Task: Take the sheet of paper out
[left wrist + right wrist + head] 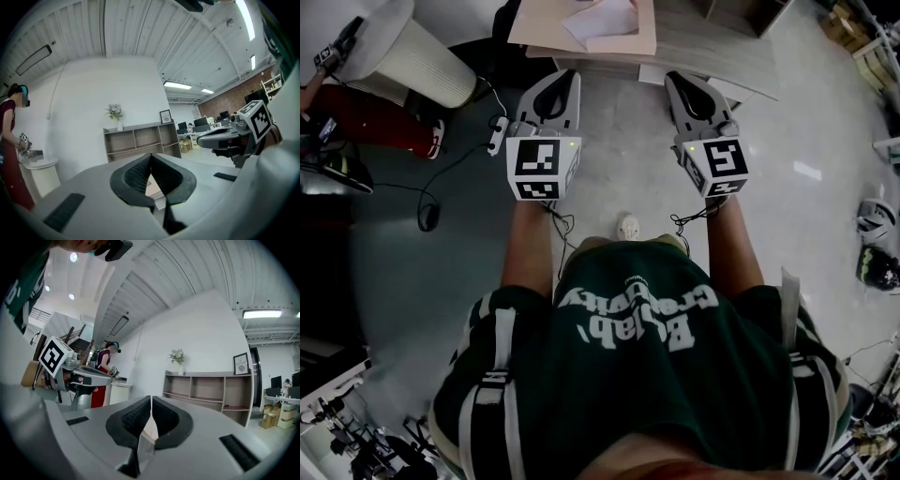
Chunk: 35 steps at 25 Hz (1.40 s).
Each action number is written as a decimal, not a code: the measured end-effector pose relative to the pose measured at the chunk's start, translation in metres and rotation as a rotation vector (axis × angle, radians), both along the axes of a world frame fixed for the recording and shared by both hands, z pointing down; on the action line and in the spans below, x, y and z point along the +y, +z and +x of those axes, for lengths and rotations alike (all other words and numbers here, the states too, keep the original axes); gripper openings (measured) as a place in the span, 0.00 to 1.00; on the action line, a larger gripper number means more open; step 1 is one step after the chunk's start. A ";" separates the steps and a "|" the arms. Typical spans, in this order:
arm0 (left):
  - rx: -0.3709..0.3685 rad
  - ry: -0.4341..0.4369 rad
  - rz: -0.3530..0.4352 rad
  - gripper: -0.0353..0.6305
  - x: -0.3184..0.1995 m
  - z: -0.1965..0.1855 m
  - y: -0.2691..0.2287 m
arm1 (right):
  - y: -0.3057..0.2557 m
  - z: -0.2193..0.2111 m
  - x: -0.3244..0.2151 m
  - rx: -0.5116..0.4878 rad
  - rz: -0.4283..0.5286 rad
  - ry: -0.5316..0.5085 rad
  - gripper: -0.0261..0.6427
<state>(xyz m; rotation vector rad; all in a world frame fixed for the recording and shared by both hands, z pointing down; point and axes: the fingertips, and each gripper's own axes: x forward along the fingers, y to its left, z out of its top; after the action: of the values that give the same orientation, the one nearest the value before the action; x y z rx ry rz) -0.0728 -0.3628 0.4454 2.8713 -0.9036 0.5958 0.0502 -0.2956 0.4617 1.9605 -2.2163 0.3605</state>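
A white sheet of paper [605,21] lies on a pinkish-tan folder [546,33] on a grey wooden table [712,47] at the top of the head view. Both grippers are held out side by side over the floor, short of the table's near edge. My left gripper [565,75] points at the folder's near edge; its jaws [150,157] meet at the tips with nothing between them. My right gripper [677,77] is level with it, and its jaws [151,399] are also closed at the tips and hold nothing. Only a pale strip of the scene below shows through the gap beneath each pair of tips.
A white round pedestal stand [403,47] and a person in red [356,117] are at the far left. Cables and a power strip [495,136] lie on the floor there. An open wooden shelf unit [140,140] stands against the far white wall.
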 end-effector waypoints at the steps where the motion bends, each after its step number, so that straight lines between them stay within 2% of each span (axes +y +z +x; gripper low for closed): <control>1: 0.000 -0.001 -0.001 0.08 0.000 0.000 0.000 | 0.000 0.000 0.000 -0.002 -0.001 -0.001 0.09; 22: -0.008 -0.008 -0.052 0.08 0.017 -0.006 0.005 | 0.001 -0.007 0.022 -0.018 -0.045 0.002 0.09; 35: 0.000 0.052 -0.040 0.08 0.016 0.007 0.006 | -0.004 0.005 0.021 -0.005 -0.032 0.056 0.09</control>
<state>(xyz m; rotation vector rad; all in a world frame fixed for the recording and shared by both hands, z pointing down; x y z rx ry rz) -0.0660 -0.3472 0.4509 2.8669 -0.8093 0.6119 0.0549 -0.2751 0.4578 2.0110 -2.1486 0.4062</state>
